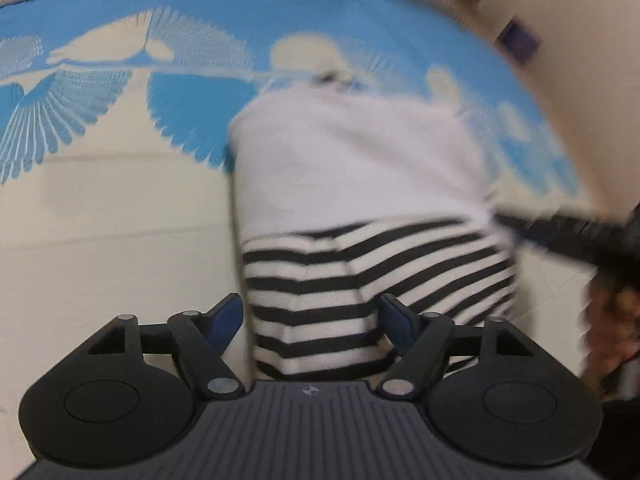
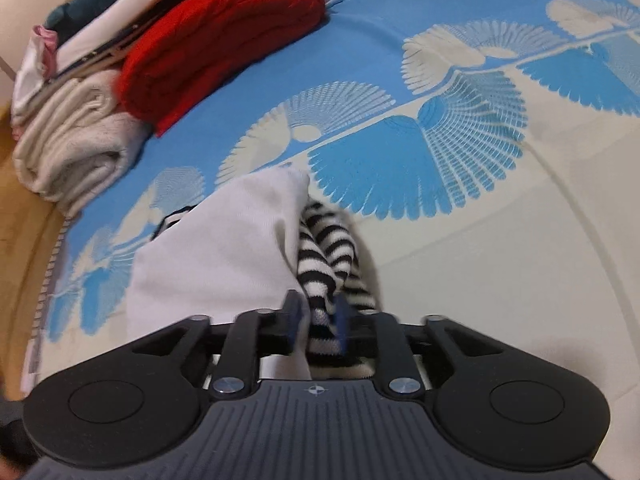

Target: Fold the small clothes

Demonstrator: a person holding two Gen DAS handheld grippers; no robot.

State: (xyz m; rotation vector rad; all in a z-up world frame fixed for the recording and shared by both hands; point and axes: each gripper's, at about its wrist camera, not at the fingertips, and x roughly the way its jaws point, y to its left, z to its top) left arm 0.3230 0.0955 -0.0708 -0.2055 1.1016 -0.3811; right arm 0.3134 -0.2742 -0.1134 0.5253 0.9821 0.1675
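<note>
A small garment (image 1: 360, 168), plain white above and black-and-white striped below, lies folded on the blue and cream bedspread (image 1: 100, 220). My left gripper (image 1: 312, 318) hovers over its near striped end, open, with its blue fingertips (image 1: 228, 316) wide on either side of the cloth and not pressing it. In the right wrist view the same garment (image 2: 224, 248) shows its white side. A bunched striped fold (image 2: 328, 248) runs up between the pads of my right gripper (image 2: 317, 316), which stand narrow and pinch it. The right gripper also appears as a dark blur (image 1: 580, 236) at the garment's right edge.
A stack of folded clothes sits at the far side of the bed: a red knit (image 2: 224, 40), a cream piece (image 2: 72, 140) and several more behind. The bed's wooden edge (image 2: 20, 208) runs along the left. A hand (image 1: 612, 320) is at the right edge.
</note>
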